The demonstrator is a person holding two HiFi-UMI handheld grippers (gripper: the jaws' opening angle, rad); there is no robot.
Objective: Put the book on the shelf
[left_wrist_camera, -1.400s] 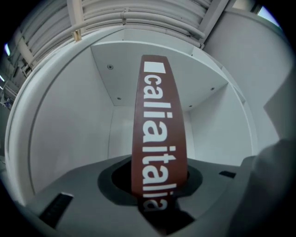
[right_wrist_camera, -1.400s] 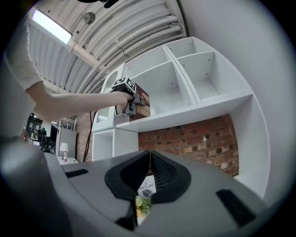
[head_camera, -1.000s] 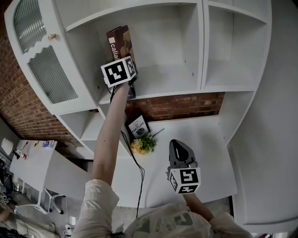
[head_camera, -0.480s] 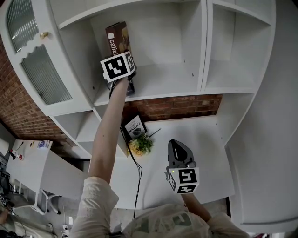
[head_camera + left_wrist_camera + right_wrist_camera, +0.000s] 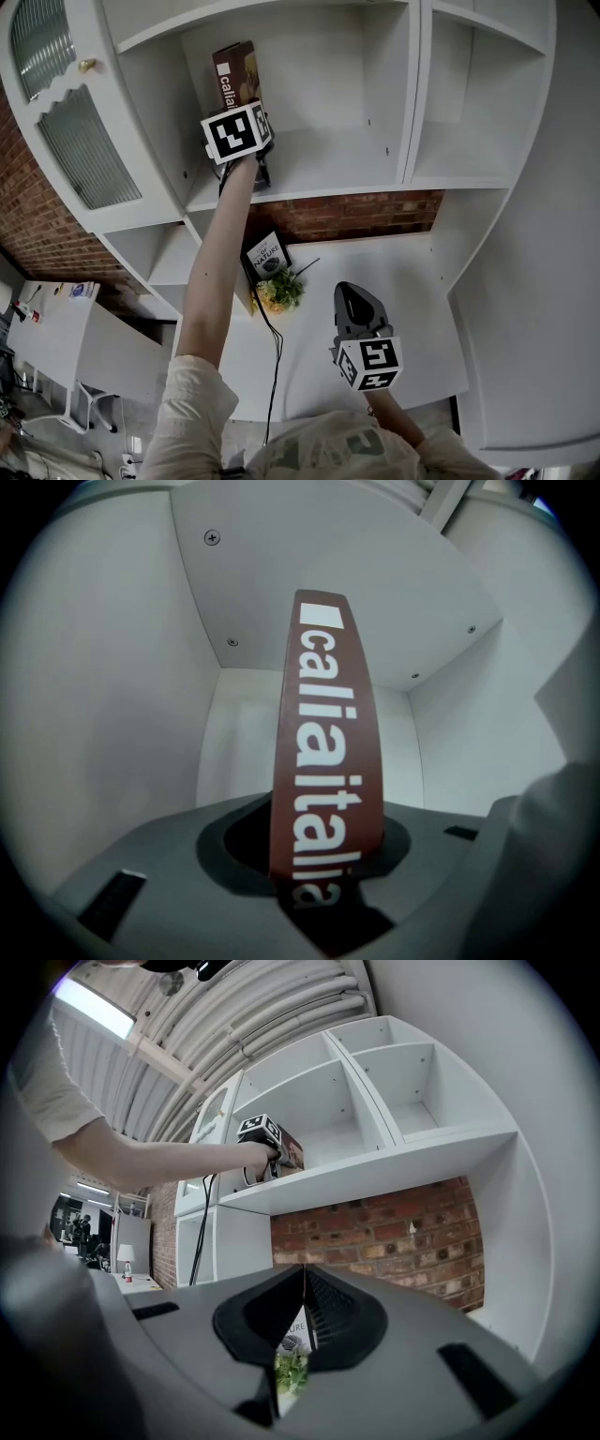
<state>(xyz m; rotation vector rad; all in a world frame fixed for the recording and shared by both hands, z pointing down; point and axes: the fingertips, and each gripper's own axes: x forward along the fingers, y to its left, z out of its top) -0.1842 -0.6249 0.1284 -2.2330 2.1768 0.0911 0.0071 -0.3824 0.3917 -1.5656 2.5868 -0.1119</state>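
Mid-frame, a Nature book [image 5: 266, 255] stands by the brick wall [image 5: 356, 214], a plant [image 5: 278, 291] just below it on the white worktop [image 5: 412, 291]; a glass door [image 5: 89, 150] at upper left

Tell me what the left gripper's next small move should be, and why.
Probably open the left gripper slowly. Its jaws are shut on the lower spine of the book, which stands upright inside the shelf compartment. Whether the book's bottom edge rests on the shelf board is hidden behind the gripper, hence slowly.
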